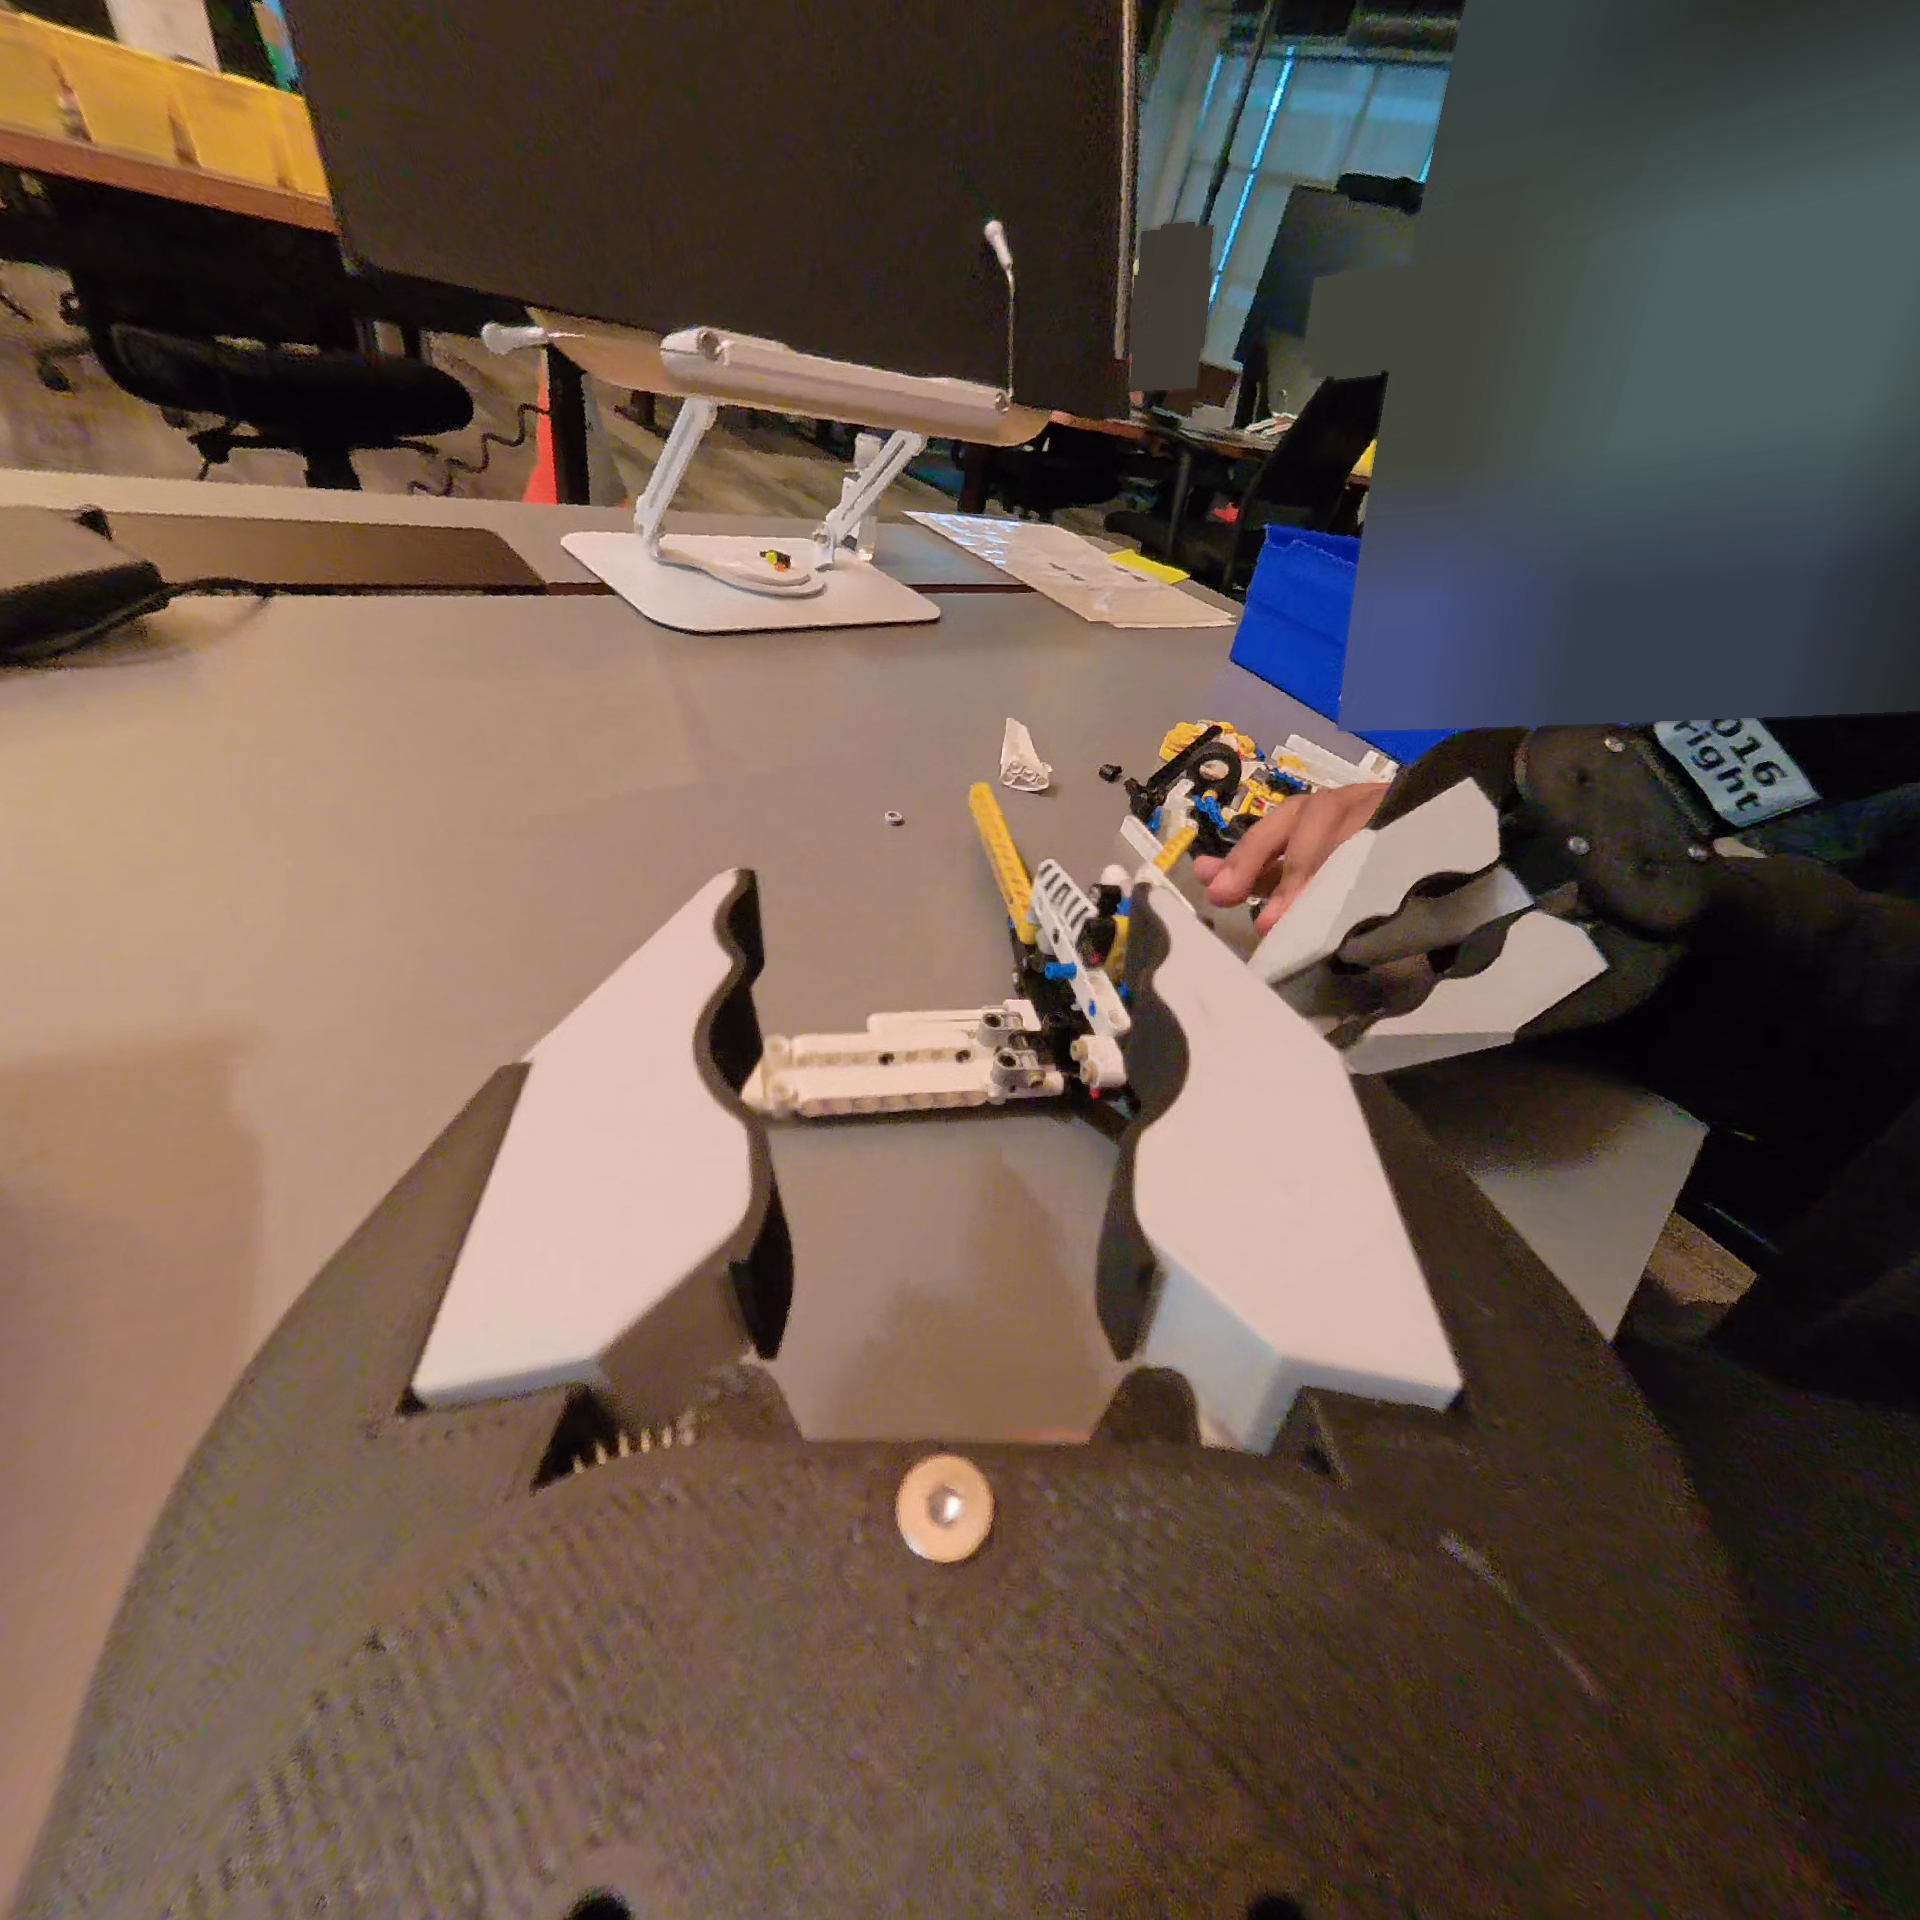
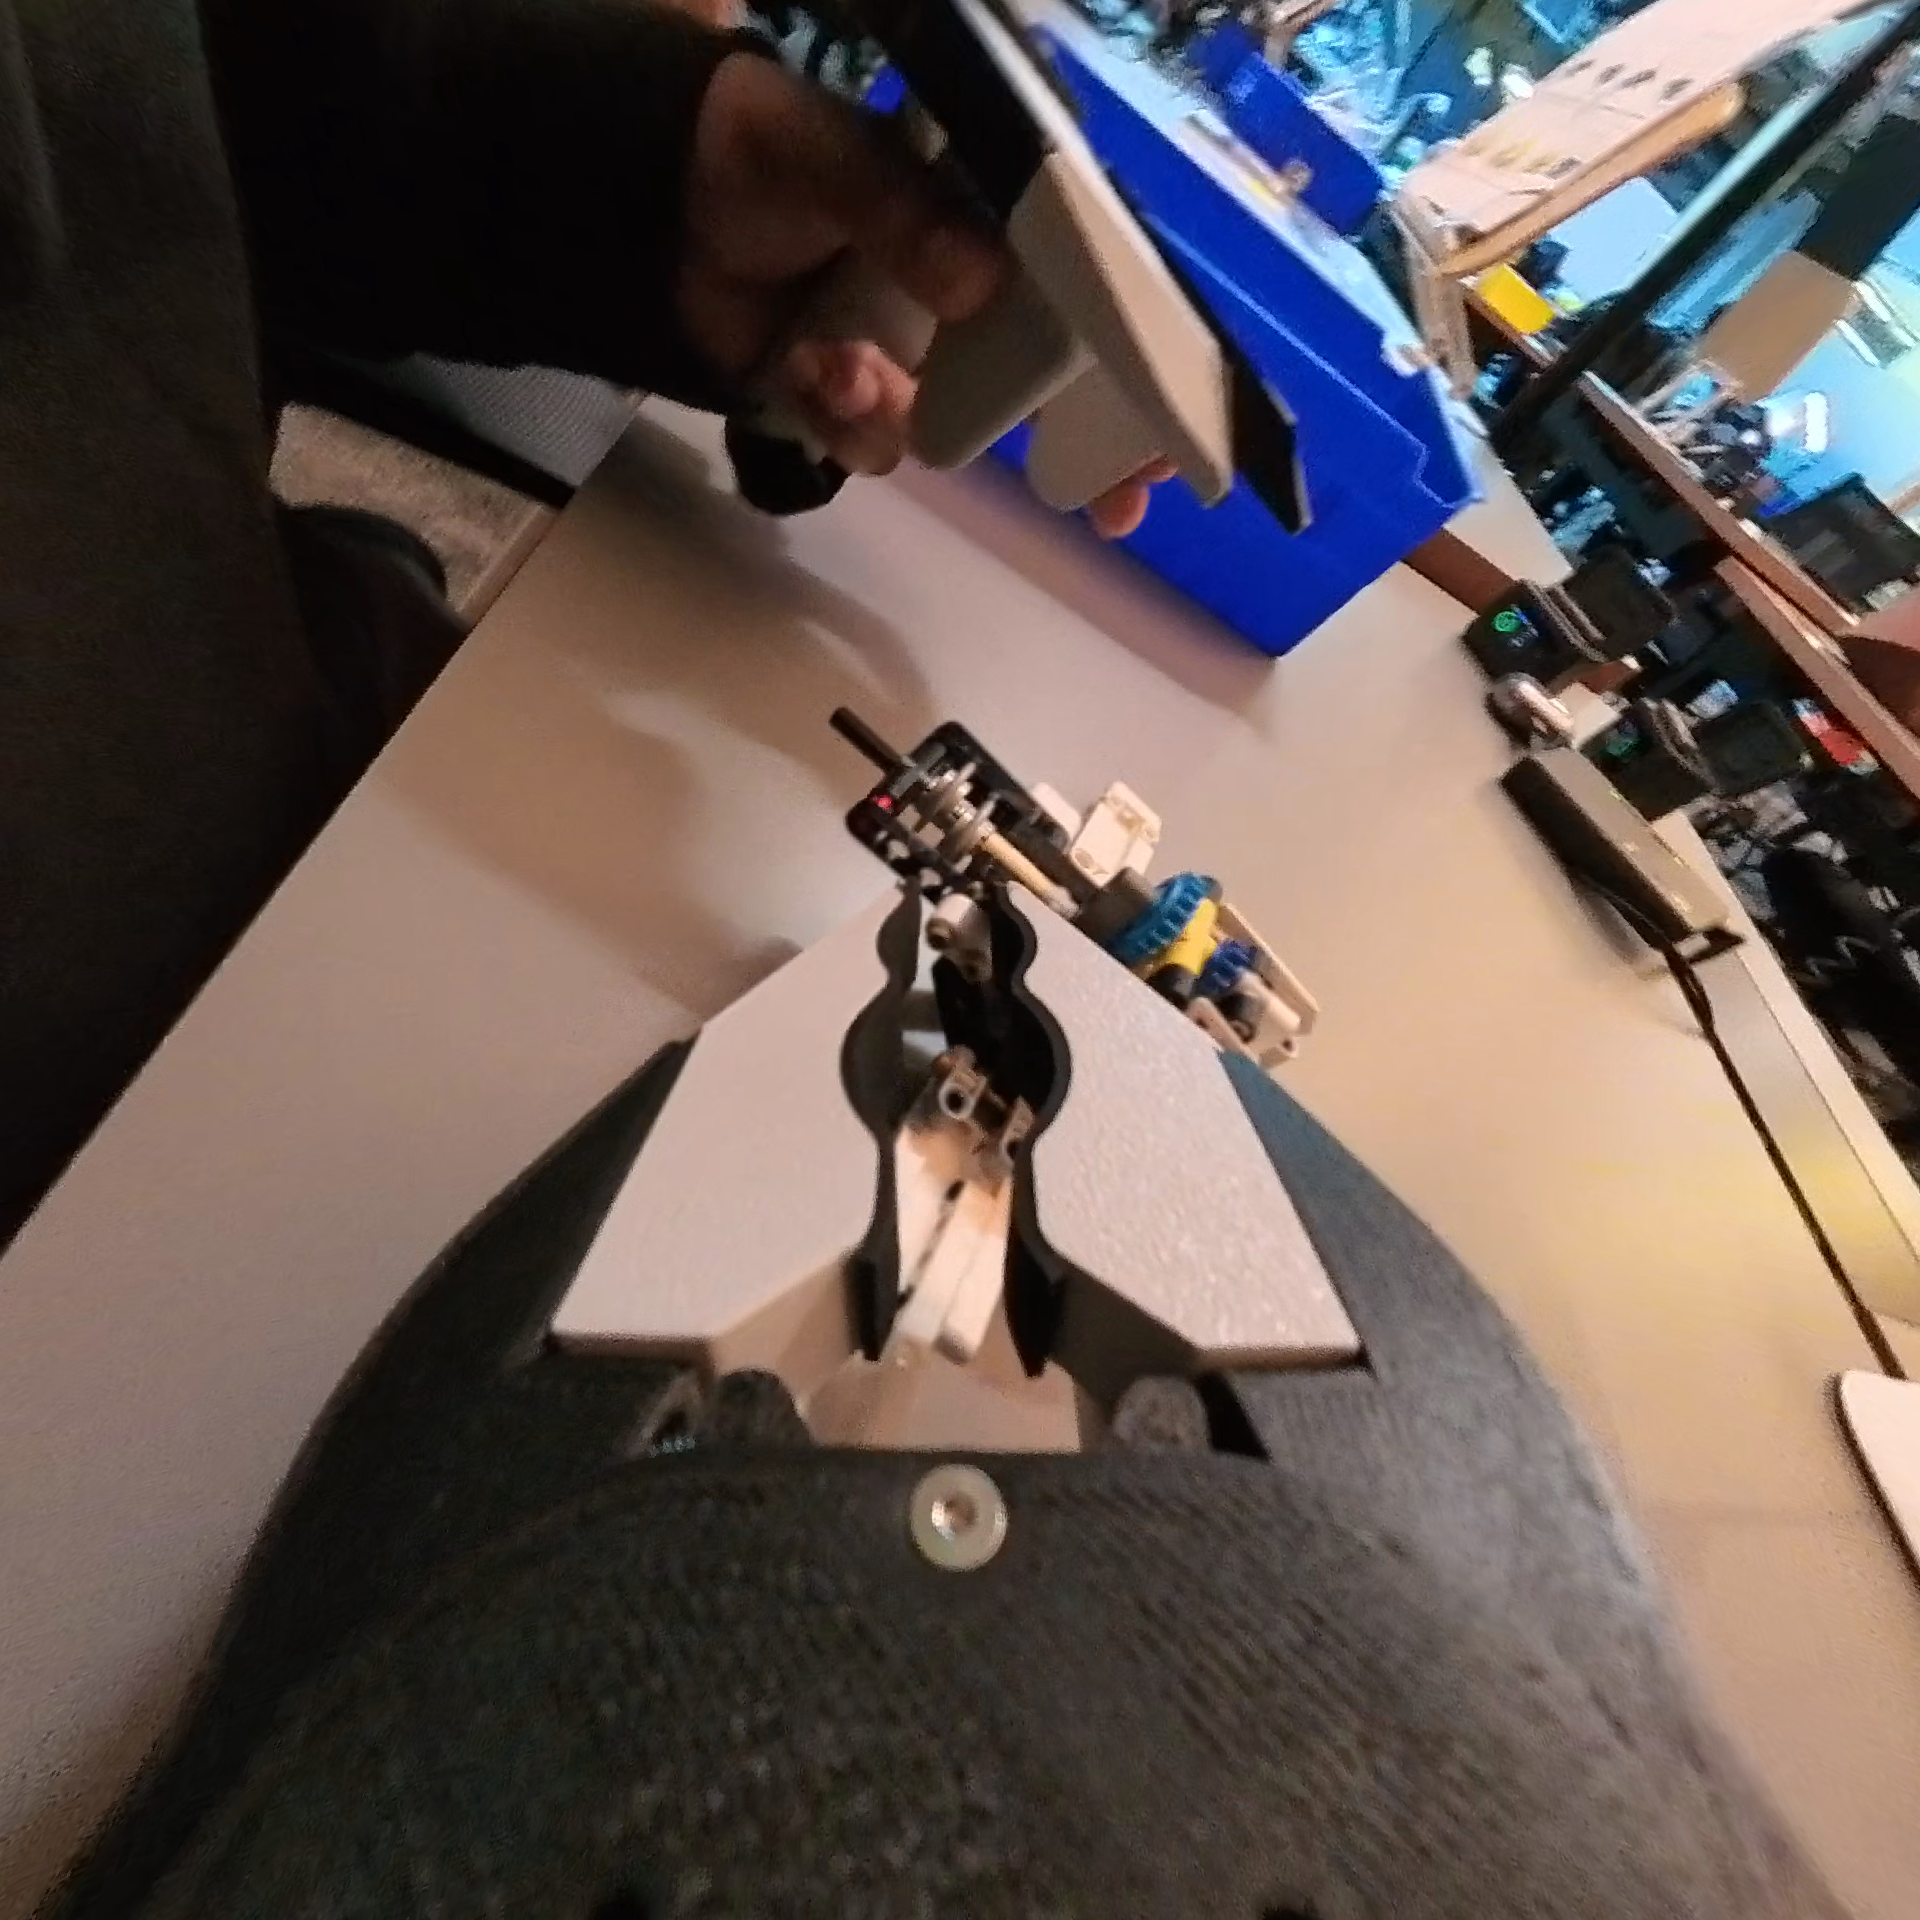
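Observation:
My left gripper (image 1: 940, 894) is open wide just above the grey table (image 1: 468, 831). A brick assembly (image 1: 914, 1060) of white beams, black parts and a yellow beam lies between its fingers, which do not press on it. My right gripper (image 2: 951, 909) is shut on a brick assembly (image 2: 956, 831). A grey connector and a black part sit between its pads, and a black frame with an axle, a blue gear and yellow parts lie beyond. The right gripper also shows at the right of the left wrist view (image 1: 1309, 997), close to the left gripper's right finger.
A pile of loose bricks (image 1: 1226, 790) lies past the assembly with a person's hand (image 1: 1268, 852) on it. A white wedge piece (image 1: 1023, 764) and a small ring (image 1: 891, 818) lie apart. A blue bin (image 1: 1288, 613), a white stand (image 1: 748, 582) and papers (image 1: 1081, 571) stand farther back.

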Demonstrator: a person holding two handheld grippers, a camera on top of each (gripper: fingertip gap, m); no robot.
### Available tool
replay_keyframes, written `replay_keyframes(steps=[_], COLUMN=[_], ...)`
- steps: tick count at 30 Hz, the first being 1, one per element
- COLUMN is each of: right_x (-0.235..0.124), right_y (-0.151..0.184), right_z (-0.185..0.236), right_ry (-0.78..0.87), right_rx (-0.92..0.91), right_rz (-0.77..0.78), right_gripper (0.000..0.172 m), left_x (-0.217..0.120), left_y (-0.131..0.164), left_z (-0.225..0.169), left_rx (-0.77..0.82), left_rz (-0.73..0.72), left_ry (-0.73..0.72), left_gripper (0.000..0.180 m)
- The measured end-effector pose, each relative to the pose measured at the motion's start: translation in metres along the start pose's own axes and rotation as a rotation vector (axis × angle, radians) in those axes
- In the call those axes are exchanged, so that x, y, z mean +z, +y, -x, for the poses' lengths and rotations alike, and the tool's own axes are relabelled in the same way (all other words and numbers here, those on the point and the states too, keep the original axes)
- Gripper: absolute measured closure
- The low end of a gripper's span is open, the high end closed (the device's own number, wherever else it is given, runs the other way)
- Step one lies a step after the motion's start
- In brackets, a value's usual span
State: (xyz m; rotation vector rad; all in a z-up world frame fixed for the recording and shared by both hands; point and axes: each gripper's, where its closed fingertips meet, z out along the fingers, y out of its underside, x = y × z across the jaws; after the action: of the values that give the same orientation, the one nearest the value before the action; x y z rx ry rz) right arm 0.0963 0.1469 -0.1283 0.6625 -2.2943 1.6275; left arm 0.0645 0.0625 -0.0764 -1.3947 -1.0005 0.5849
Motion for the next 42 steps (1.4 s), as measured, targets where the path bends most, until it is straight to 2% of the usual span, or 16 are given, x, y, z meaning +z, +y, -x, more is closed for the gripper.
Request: replay_keyframes(steps=[6,8,10,11,13,15,18,20,24,26,29,31,33,34,39,42], right_x=[-0.022,-0.035,-0.050,-0.057,-0.070,-0.080,-0.101,-0.108,-0.107,-0.103,-0.098,-0.097,-0.095,-0.097,-0.109,-0.101], right_y=[-0.029,-0.032,-0.027,-0.023,-0.017,-0.018,-0.029,-0.030,-0.021,-0.014,-0.005,-0.002,-0.001,0.001,0.011,0.024], right_z=[-0.021,-0.035,-0.054,-0.059,-0.063,-0.059,-0.058,-0.059,-0.052,-0.049,-0.040,-0.032,-0.022,-0.020,-0.020,-0.004], right_ry=[0.093,0.158,0.274,0.318,0.378,0.396,0.475,0.520,0.539,0.562,0.593,0.609,0.597,0.607,0.731,0.625], right_rx=[0.259,0.380,0.485,0.515,0.539,0.513,0.408,0.408,0.493,0.555,0.600,0.612,0.593,0.584,0.644,0.651], right_rz=[-0.163,-0.211,-0.225,-0.222,-0.211,-0.219,-0.281,-0.304,-0.268,-0.223,-0.136,-0.076,-0.023,-0.001,0.006,0.126], right_gripper=[0.121,0.095,0.044,0.034,0.030,0.046,0.133,0.172,0.172,0.172,0.172,0.172,0.171,0.172,0.172,0.172], left_x=[-0.006,-0.008,-0.009,-0.009,-0.009,-0.009,-0.011,-0.016,-0.025,-0.030,-0.031,-0.030,-0.025,-0.023,-0.010,-0.014], left_y=[0.003,0.001,0.001,0.001,0.001,0.001,-0.002,-0.005,-0.019,-0.015,0.007,0.012,0.011,0.013,0.024,0.026], left_z=[0.008,0.007,0.006,0.005,0.007,0.001,-0.013,-0.030,-0.033,-0.040,-0.060,-0.062,-0.058,-0.057,-0.056,-0.054], left_rx=[-0.042,-0.066,-0.076,-0.075,-0.074,-0.050,0.002,0.008,0.004,0.008,-0.022,0.045,0.095,0.095,-0.015,-0.015], left_rz=[-0.014,-0.028,-0.035,-0.034,-0.030,-0.032,-0.049,-0.057,-0.159,-0.147,-0.010,-0.004,-0.007,0.017,0.129,0.157], left_ry=[-0.034,-0.019,-0.004,-0.002,-0.017,0.010,0.070,0.165,0.170,0.212,0.331,0.293,0.228,0.215,0.210,0.205], left_gripper=[0.079,0.063,0.052,0.050,0.048,0.052,0.083,0.131,0.162,0.180,0.180,0.180,0.159,0.164,0.144,0.139])
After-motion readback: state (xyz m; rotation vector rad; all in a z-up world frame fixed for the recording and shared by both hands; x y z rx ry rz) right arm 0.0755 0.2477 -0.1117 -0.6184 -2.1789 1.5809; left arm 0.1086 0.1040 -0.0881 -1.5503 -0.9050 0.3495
